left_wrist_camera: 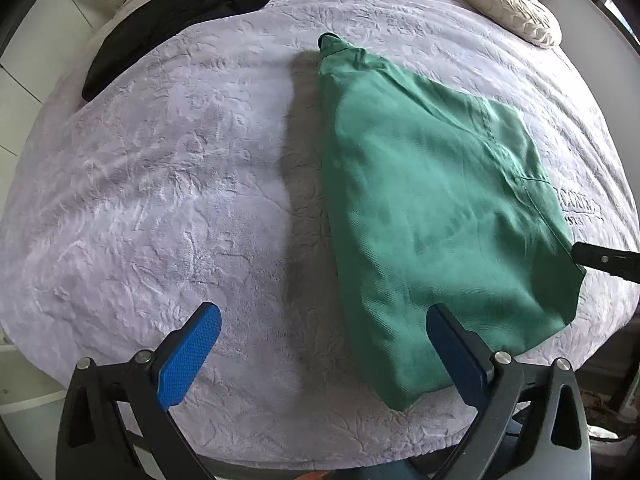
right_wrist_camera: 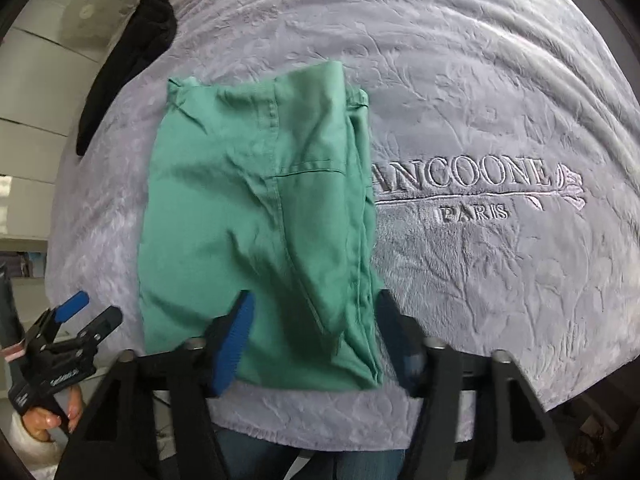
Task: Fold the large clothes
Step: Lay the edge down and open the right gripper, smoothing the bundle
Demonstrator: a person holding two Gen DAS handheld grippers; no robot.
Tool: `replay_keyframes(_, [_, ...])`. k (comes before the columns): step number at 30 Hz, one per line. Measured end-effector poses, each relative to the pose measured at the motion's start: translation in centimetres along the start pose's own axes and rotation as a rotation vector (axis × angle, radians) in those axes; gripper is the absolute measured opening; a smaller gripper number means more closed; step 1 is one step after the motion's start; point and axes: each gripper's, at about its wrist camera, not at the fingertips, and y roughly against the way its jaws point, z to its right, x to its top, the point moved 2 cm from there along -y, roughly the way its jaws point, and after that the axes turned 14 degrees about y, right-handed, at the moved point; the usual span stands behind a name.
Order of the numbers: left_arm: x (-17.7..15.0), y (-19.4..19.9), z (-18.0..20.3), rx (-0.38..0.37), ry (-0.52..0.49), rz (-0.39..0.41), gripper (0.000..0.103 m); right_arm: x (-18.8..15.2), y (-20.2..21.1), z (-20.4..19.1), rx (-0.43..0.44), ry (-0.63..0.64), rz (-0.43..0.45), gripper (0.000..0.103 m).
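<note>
Left wrist view: the left hand-held gripper stands wide apart over the near edge of the bed, nothing between its blue pads; one pad hangs over bare cover, the other over the near left corner of the green garment. The garment lies folded lengthwise, reaching from the near edge toward the cream pillow. A black garment lies at the far left corner.

Right wrist view: the right hand-held gripper is part-open, its jaws straddling the garment's near right corner without pressing it. The layered right edge looks slightly uneven, so I would square those layers first, then pinch both near corners through every layer and carry them evenly toward the far end.
</note>
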Motion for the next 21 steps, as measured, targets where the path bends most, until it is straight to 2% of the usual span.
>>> replay_keyframes(1, [0.1,0.1,0.0,0.001,0.001,0.002,0.103,0.1,-0.6,0.3,0.009,-0.014,-0.008,0.035])
replay_keyframes(3, [0.2,0.0,0.1,0.014,0.002,0.003,0.103,-0.1,-1.7,0.9,0.010,-0.024,-0.030,0.021])
replay_keyframes(4, [0.3,0.0,0.1,0.017,0.003,0.002,0.103,-0.2,-2.1,1.2,0.001,-0.026,-0.036,0.019])
replay_keyframes(7, [0.4,-0.5,-0.3,-0.004,0.037,-0.027,0.103,-0.5,-3.5,2.0,-0.010,-0.044,-0.054,0.019])
replay_keyframes(13, [0.1,-1.4,-0.3,0.042,0.047,-0.038,0.103,-0.5,-5.5,2.2,-0.051,-0.004,-0.064,0.019])
replay_keyframes(21, [0.3,-1.8,-0.4,0.060,0.074,-0.053,0.103,-0.4,-5.3,2.1,-0.028,-0.008,-0.059,0.020])
